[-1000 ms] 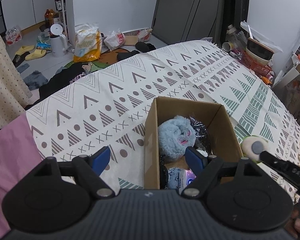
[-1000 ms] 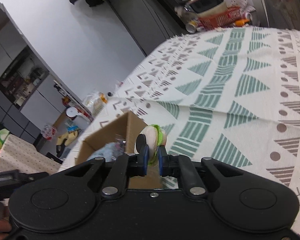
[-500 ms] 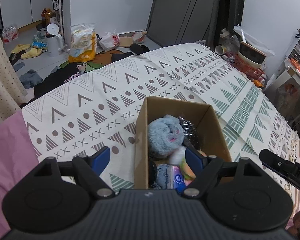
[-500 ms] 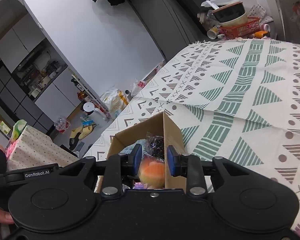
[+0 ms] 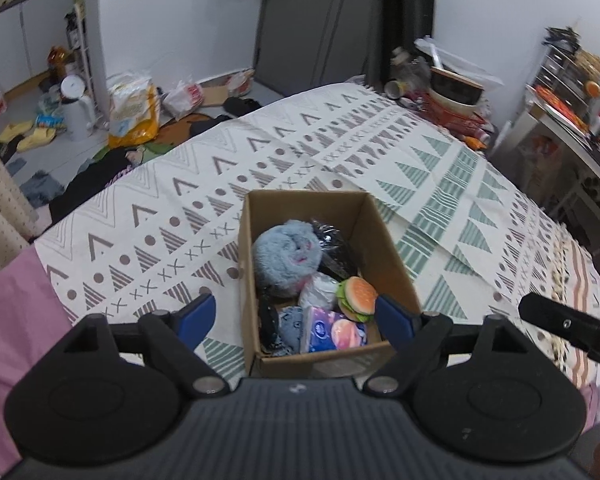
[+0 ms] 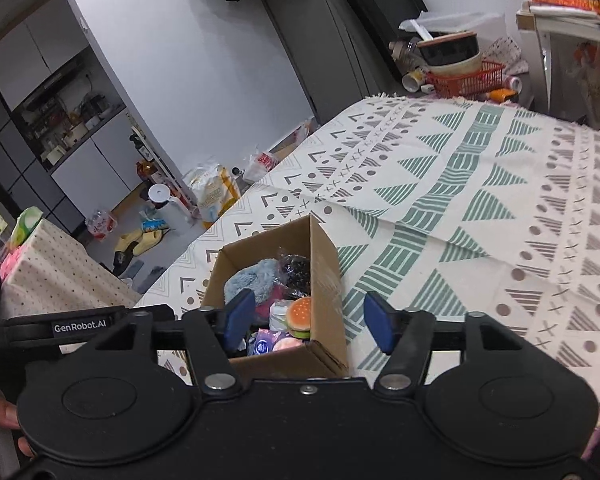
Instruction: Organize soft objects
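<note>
- Nearest the lens in the right wrist view, the right gripper (image 6: 306, 322) stands with its blue-padded jaws spread wide and nothing between them; it touches nothing and hangs above the near end of the open brown cardboard box (image 6: 327, 270).
- Just beyond and below those jaws, the small plush hamburger toy with orange bun and green lettuce (image 6: 300, 317) lies inside the box, against its right wall and near its near end, tilted on edge.
- In the left wrist view, the left gripper (image 5: 296, 318) is likewise released and empty, its jaws straddling the near end of the cardboard box (image 5: 384, 240) from above without touching it; the hamburger toy (image 5: 358, 295) lies just inside the right-hand blue pad.
- Beside the hamburger toy sit a purple-and-pink packet of tissues (image 5: 334, 329) at the near wall, a white crumpled soft bundle (image 5: 320, 291), a fluffy blue-grey plush roll (image 5: 286, 258) toward the far left, and a black item in clear wrap (image 5: 334, 250) at the far right.
- The box's long axis runs away from both grippers, near to far; judged from this, the box appears well filled.
- Beyond the box, the cream bedspread with grey and green geometric print (image 5: 440, 184) shows no other loose soft object in either view, so any next pick would call for a search outside the frames.
</note>
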Motion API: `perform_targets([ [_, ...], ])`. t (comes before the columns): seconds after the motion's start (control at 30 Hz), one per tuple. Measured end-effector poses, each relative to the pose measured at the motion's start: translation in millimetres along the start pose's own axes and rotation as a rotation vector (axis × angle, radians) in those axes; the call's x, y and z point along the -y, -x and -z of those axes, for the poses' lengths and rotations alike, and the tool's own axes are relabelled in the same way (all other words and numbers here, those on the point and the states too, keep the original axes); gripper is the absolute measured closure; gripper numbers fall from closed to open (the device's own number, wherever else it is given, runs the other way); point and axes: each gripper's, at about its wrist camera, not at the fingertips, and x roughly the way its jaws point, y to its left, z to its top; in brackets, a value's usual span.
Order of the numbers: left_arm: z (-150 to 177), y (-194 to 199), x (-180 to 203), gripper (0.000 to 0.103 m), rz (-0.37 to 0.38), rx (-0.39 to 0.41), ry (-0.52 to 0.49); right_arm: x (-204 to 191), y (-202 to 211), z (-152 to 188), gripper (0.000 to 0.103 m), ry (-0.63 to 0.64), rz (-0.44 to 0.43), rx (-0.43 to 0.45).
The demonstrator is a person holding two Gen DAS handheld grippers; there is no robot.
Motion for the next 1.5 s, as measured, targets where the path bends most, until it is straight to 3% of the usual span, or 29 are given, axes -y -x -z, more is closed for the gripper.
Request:
perform_targets([
  [0.03, 0.2, 4.3, 2.3, 0.016, 0.002, 0.005, -0.011, -1.1, 5.1, -0.6, 0.030, 0.007, 0.006, 0.004],
  [0.1, 0.8, 13.7, 6.6, 0.015, 0.009, 0.013, -0.026, -5.8, 17.5, -1.3, 0.010, 0.029, 0.032, 0.027],
  [0.2, 2.6, 25.5, 10.9, 0.013, 0.010, 0.016, -0.037, -10.7, 31.4, -2.5, 0.000, 0.053, 0.030, 0.039],
  [0.6, 19.9, 60.0, 21.9, 0.004, 0.007, 0.039, -0.099, -15.0, 68.0, -0.2, 0.000, 0.081, 0.057, 0.006],
  [1.5, 45.4, 122.9, 32.6, 0.003, 0.052, 0.118, -0.169, -16.9, 130.1, 13.8, 0.000, 0.081, 0.091, 0.094],
])
